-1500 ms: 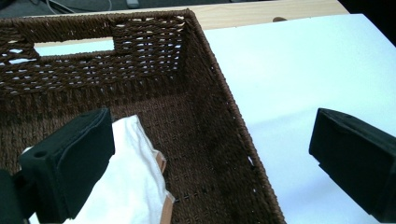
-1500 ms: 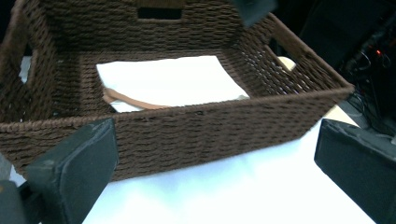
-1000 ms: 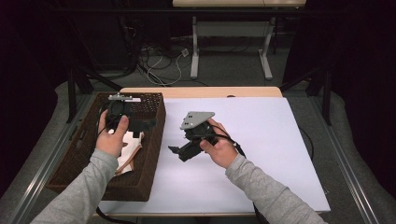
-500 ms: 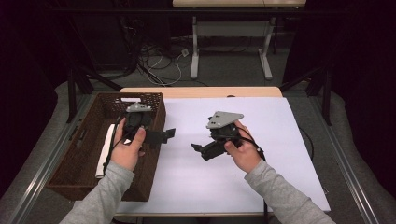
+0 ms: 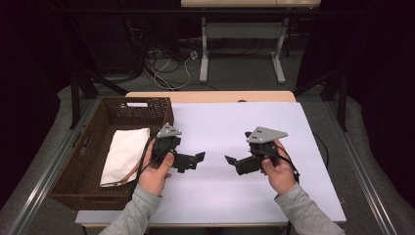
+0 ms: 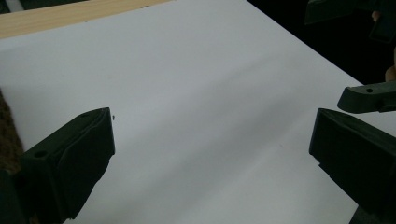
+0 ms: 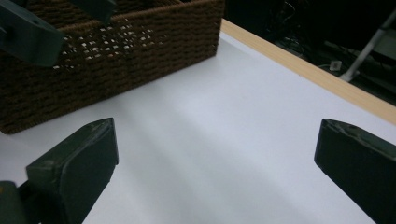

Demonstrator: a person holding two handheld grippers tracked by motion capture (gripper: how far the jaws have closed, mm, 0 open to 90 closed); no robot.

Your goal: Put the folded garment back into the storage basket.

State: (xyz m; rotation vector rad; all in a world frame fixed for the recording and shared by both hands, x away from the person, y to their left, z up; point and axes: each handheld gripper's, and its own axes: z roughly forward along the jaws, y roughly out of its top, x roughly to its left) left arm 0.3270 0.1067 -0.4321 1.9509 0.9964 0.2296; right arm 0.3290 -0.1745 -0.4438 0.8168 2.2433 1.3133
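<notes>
Both grippers held low over the white desk (image 5: 215, 191), pointing toward each other, nothing between either pair of fingers. Left gripper (image 5: 195, 160) just beside the right wall of the brown wicker basket (image 5: 68, 176), fingers spread wide — confirmed in the left gripper view (image 6: 205, 154), with bare white surface between them. Right gripper (image 5: 234, 163) nearer the middle of the desk, likewise wide apart and empty (image 7: 215, 163).

Folded cream cloth (image 5: 125, 154) lying inside the basket, against its right side, close to the left hand (image 5: 155, 172) but not touched. Judged as the thing in hand: the nearest item to either tool.

Risks from here, as a judgement:
- Reaching back over the basket wall with the left gripper could catch the woven rim and shove or tilt the basket toward the desk edge.
- Pinching only the top layer of the cloth would let it unfold and drag, leaving part draped over the wall.
- With the two sets of fingers facing each other and not far apart, a careless inward move could knock them together.
- Trailing cable at the right wrist — a possible snag on a fast swing.
</notes>
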